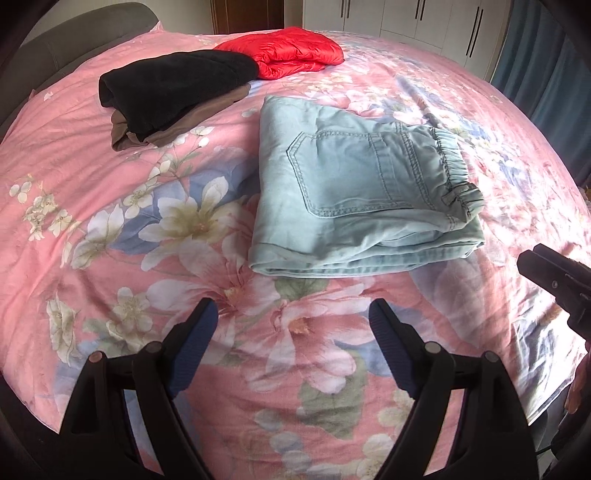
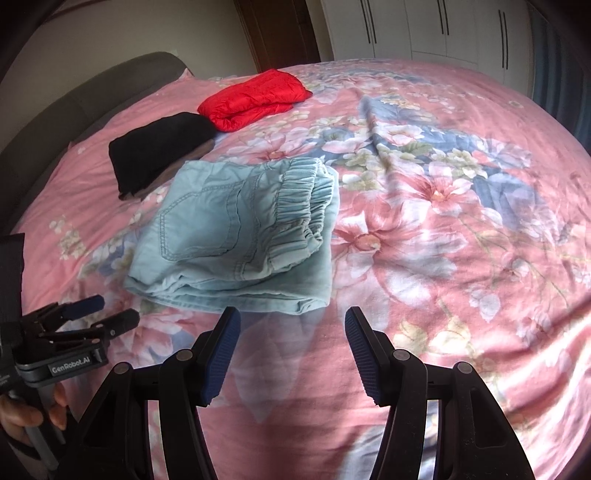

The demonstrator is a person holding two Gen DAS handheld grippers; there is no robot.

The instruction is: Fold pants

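Note:
Light blue denim pants (image 1: 354, 192) lie folded into a thick rectangle on the pink floral bedspread, back pocket up and elastic waistband at the right. The right wrist view shows the same pants (image 2: 229, 236) just beyond my fingers. My left gripper (image 1: 293, 314) hovers open over the bedspread in front of the pants, nothing between its blue pads. My right gripper (image 2: 291, 325) is also open and empty, a little short of the pants' near edge. Its finger (image 1: 554, 280) shows at the right edge of the left wrist view. The left gripper (image 2: 103, 310) appears at lower left in the right wrist view.
A folded black garment on a brown one (image 1: 173, 92) and a folded red padded jacket (image 1: 288, 51) lie farther back on the bed (image 1: 110, 221). A grey headboard (image 2: 74, 96) runs along the left. White wardrobes (image 2: 424, 29) stand behind. A hand (image 2: 22, 417) holds the left gripper's handle.

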